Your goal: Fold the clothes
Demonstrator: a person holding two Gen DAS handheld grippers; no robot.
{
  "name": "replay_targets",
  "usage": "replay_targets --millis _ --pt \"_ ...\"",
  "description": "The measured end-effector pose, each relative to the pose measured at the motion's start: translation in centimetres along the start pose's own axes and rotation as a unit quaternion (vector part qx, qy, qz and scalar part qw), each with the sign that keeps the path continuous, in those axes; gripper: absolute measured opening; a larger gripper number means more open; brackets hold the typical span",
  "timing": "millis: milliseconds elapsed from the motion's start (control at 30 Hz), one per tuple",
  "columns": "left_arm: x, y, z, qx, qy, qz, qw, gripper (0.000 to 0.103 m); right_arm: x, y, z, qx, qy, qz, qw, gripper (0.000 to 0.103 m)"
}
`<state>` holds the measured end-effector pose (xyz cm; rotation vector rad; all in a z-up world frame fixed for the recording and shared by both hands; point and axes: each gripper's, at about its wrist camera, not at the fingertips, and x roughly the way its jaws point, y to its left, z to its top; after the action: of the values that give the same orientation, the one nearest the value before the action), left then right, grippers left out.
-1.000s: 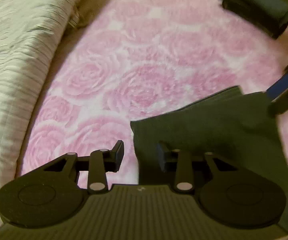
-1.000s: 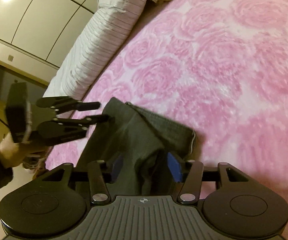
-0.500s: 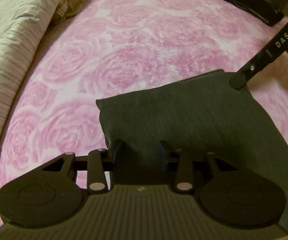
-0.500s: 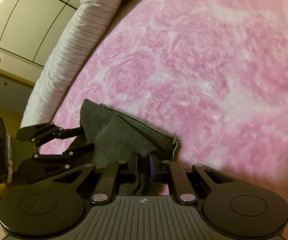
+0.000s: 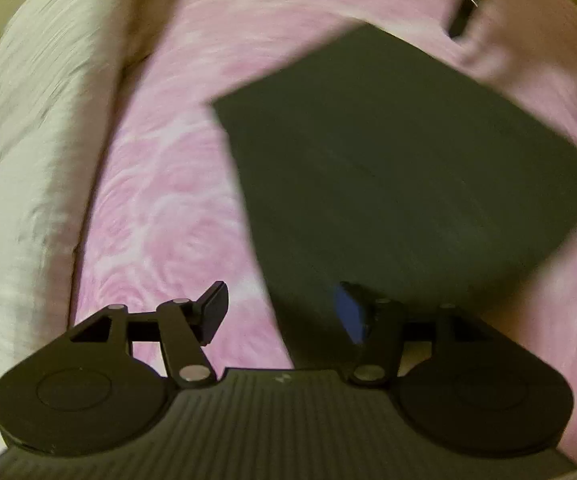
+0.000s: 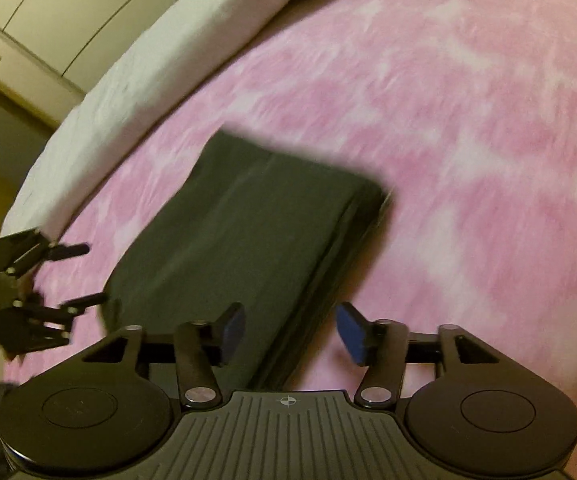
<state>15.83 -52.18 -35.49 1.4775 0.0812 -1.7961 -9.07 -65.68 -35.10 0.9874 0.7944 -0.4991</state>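
Pink blanket (image 6: 468, 152) open to the right of folded garment (image 6: 240, 232); white duvet roll (image 6: 136, 80) blocks left edge.

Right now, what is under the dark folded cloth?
The dark cloth lies flat on the pink blanket, which shows on all sides of it. Whatever is directly beneath is covered by its stacked layers.

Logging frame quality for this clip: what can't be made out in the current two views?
- Left wrist view: motion blur smears the pink blanket; the dark object at the top edge is cut off, identity unclear.
- Right wrist view: folded dark garment has blurred edges, layer count unreadable; its near end hides behind the right gripper.
- The left gripper is cropped at the left edge.
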Motion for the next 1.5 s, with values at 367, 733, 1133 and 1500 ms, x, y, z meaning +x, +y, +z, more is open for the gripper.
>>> replay_targets --millis 367,733,1133,1500 --pt "1.4 -9.1 -6.3 0.318 -0.097 0.116 0.9361 0.059 0.5 13.0 -17.5 -0.188 -0.051 -0.12 0.973 0.07" --pt "3.8 -9.3 -7.9 0.353 -0.087 0.14 0.921 0.078 12.3 18.9 -24.3 -0.535 -0.037 -0.313 0.784 0.072" --pt "1.4 -8.5 -1.6 0.245 -0.022 0.058 0.9675 0.033 7.7 15.4 -19.2 -0.538 -0.059 -0.263 0.799 0.01" --pt "-1.9 -17.8 15.3 0.06 -0.003 -0.11 0.9921 0.046 -3.1 1.9 -16.9 -0.582 0.029 -0.33 0.742 0.027"
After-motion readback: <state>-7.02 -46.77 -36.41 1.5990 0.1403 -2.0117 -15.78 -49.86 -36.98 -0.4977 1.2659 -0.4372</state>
